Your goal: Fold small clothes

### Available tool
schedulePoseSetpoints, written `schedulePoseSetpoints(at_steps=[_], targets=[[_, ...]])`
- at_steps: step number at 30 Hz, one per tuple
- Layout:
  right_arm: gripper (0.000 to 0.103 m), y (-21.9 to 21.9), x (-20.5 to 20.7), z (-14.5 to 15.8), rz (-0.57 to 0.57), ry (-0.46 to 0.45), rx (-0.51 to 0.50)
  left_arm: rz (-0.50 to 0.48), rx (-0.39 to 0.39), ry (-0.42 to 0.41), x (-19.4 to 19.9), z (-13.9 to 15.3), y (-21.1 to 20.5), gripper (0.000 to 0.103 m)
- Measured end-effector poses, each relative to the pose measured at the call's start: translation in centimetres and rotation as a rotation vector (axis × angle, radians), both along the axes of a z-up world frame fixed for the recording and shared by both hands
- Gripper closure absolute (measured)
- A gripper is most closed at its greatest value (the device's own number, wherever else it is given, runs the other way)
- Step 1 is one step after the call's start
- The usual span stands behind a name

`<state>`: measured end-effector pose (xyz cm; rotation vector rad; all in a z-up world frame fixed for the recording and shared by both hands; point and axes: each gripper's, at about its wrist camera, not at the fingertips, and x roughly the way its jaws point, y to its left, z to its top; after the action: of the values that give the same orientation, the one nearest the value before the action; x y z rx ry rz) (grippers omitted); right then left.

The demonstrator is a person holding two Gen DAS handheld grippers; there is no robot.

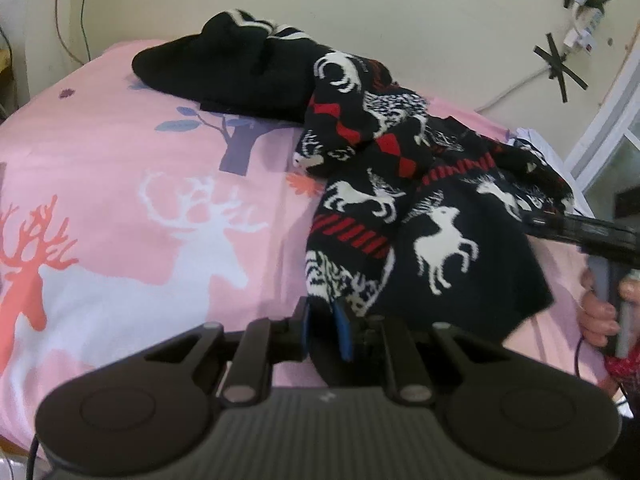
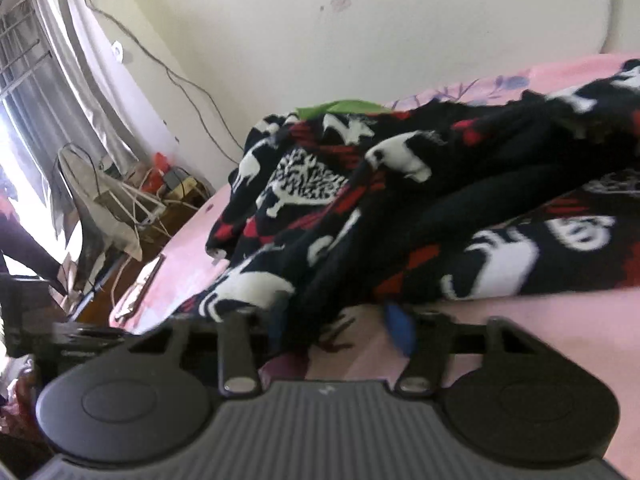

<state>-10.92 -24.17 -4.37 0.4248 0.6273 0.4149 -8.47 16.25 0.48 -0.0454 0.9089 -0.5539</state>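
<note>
A dark knitted sweater [image 1: 440, 220] with white deer and red bands lies crumpled on the right half of the pink bed sheet [image 1: 120, 220]. My left gripper [image 1: 325, 330] is shut on its near hem, the knit pinched between the blue pads. My right gripper [image 2: 338, 328] is low at the sweater [image 2: 400, 200], jaws apart; a dark fold lies between them, and the right pad [image 2: 400, 328] stands clear of it. In the left wrist view that right gripper [image 1: 536, 220] reaches the sweater's right edge, held by a hand [image 1: 596, 316].
A black garment [image 1: 240, 68] with white stripes lies at the back of the bed against the wall. A green cloth [image 2: 344, 106] peeks out behind the sweater. Beyond the bed's edge are a fan [image 2: 100, 200], cables and a curtained window [image 2: 36, 92].
</note>
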Motion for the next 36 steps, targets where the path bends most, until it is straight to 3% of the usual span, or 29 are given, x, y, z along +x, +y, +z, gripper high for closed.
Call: schedulePoseSetpoints(at_steps=[1,4,6,9,13,16,19,22,24,25,31,36], targets=[[0.103,0.2,0.2,0.1,0.000,0.001,0.001,-0.001,0.006,-0.007,-0.3,0.0,-0.1,0.095],[0.103,-0.8,-1.5,2.3,-0.027,-0.067,-0.003,0.003,0.019,-0.026,-0.8,0.4,-0.4,0.095],[0.103,-2.1,-4.0,4.9,-0.054,-0.136,-0.037,-0.008,-0.015,-0.038,-1.0,1.5,-0.1,0.095],[0.103,-5.3,-9.3,9.6,-0.108,-0.242,-0.071,-0.069,-0.115,-0.054,-1.7,3.9,0.2,0.095],[0.103,-8.1,-18.1,14.2,-0.196,-0.314,-0.145,-0.181,-0.165,-0.106,-3.7,6.3,-0.7,0.095],[0.103,-8.2,-23.2,13.8,-0.226,-0.261,-0.181,-0.227,-0.143,-0.106,-5.0,6.2,-1.6,0.095],[0.098,-7.6,-25.6,9.0,-0.198,-0.098,-0.146,-0.222,-0.088,-0.079,-5.3,4.8,-1.9,0.095],[0.091,-7.3,-26.1,3.5,-0.190,0.056,-0.147,-0.168,-0.022,-0.008,-4.2,2.7,-1.4,0.091],[0.057,-8.5,-25.8,2.3,-0.278,0.057,-0.141,-0.122,0.005,0.021,-3.5,1.8,-0.9,0.090],[0.052,-9.6,-25.6,2.3,-0.332,0.038,-0.120,-0.108,0.004,0.023,-3.2,1.9,-0.7,0.088],[0.050,-17.3,-20.4,2.5,-0.633,-0.035,0.083,-0.085,-0.072,-0.142,-1.4,5.9,-1.7,0.069],[0.054,-18.7,-12.6,1.2,-0.684,0.006,-0.032,-0.161,-0.124,-0.198,2.3,6.9,-7.7,0.068]])
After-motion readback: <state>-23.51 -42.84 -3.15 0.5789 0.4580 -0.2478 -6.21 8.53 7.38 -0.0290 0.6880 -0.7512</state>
